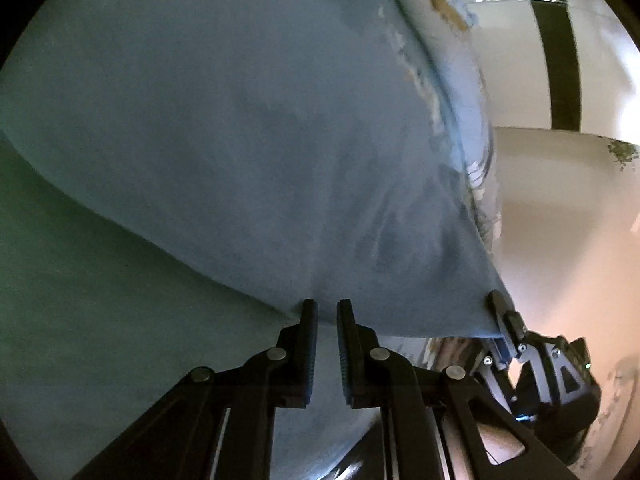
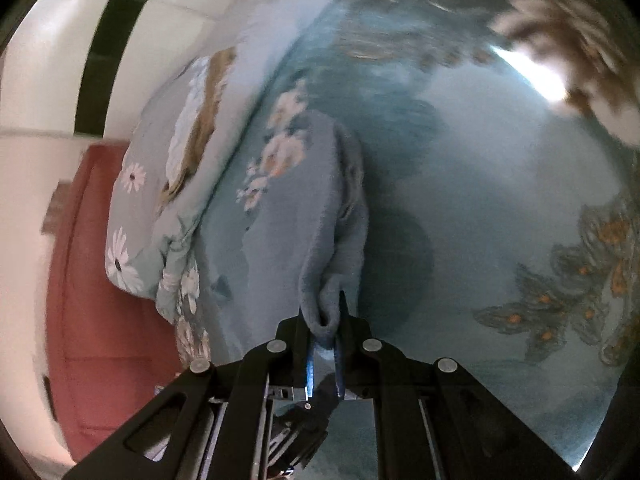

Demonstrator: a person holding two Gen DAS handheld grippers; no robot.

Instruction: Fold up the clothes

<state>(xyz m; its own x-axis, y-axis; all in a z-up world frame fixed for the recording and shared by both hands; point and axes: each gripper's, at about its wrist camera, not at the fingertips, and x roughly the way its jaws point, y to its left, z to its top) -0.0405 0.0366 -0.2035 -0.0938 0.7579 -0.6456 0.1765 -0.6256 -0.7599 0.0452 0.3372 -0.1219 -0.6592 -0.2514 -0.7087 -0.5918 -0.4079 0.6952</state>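
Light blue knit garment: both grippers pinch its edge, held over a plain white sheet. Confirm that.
Wrong on the sheet. The right wrist view shows a teal floral bedsheet below. The light blue knit garment is pinched by the right gripper and left gripper.

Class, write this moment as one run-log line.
left gripper: shut on blue garment | right gripper: shut on blue garment | garment lifted above floral bedspread

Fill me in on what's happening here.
A person is folding a light blue garment with a pair of hand-held tongs. The right tongs are clamped on a bunched edge of the cloth. The left tongs grip the same cloth farther along that edge, so it hangs spread between them above a floral bedspread. No fold has been laid down yet.
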